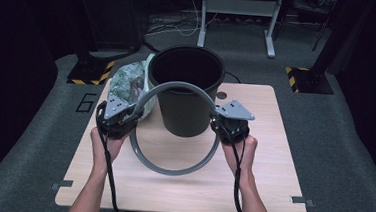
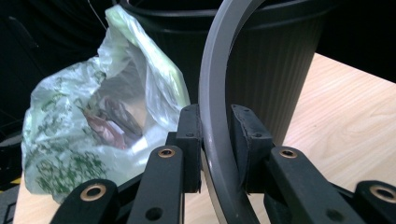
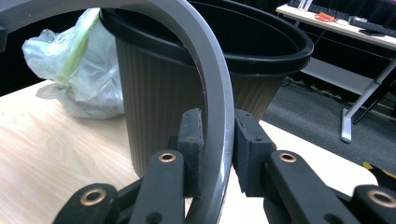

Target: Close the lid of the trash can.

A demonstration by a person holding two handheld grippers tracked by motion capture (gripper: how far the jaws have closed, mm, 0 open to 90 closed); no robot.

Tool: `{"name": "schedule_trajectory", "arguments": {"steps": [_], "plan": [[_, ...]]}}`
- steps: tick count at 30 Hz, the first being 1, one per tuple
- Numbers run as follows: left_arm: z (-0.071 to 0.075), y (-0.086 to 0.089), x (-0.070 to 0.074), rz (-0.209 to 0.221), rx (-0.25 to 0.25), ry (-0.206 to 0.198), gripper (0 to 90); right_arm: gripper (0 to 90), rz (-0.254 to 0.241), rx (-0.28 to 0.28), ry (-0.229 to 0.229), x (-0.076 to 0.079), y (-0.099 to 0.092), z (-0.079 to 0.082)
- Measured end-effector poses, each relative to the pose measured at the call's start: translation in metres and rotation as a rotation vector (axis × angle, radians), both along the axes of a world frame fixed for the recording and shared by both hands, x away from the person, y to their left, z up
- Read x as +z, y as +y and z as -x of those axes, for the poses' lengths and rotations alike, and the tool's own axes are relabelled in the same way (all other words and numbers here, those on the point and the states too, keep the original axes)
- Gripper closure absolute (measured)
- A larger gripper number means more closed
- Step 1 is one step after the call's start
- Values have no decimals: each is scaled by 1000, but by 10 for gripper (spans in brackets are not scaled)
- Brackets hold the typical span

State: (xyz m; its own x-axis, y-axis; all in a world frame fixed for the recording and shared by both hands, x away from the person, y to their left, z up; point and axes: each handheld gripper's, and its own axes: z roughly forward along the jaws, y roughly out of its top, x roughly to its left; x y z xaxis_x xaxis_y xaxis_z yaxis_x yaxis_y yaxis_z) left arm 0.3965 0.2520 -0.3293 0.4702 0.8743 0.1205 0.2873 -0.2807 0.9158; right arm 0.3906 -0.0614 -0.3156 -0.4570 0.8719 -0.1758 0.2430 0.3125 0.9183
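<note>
A grey ring [image 1: 171, 171] hangs tilted over the wooden table [image 1: 271, 182], its far arc raised in front of the black ribbed bin [image 1: 182, 118]. My left gripper [image 1: 134, 113] is shut on the ring's left side and my right gripper [image 1: 216, 120] on its right side. In the left gripper view the ring [image 2: 212, 93] runs up between the pads of the left gripper [image 2: 215, 121], with the bin [image 2: 271, 70] just behind. The right gripper view shows the ring [image 3: 212, 70] clamped in the right gripper [image 3: 219, 123] and curving left before the bin [image 3: 154, 93].
A crumpled plastic bag [image 1: 127, 84] printed in green lies on the table against the bin's left side, also seen as the bag [image 2: 93, 126] and the bag [image 3: 79, 70]. Striped stand feet [image 1: 90, 71] and a desk frame [image 1: 238, 9] stand on the floor beyond the table.
</note>
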Motion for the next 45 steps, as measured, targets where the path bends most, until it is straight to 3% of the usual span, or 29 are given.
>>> {"name": "schedule_trajectory", "arguments": {"steps": [10, 36, 45], "plan": [[-20, -2, 13, -26, -6, 7, 738, 743, -1, -10, 12, 12, -1, -17], [-79, -10, 49, -65, -32, 75, 733, 749, 3, -38, 60, 46, -6, -70], [-97, -13, 60, -88, -34, 104, 732, 750, -22, -36, 97, 55, -9, -88]]}}
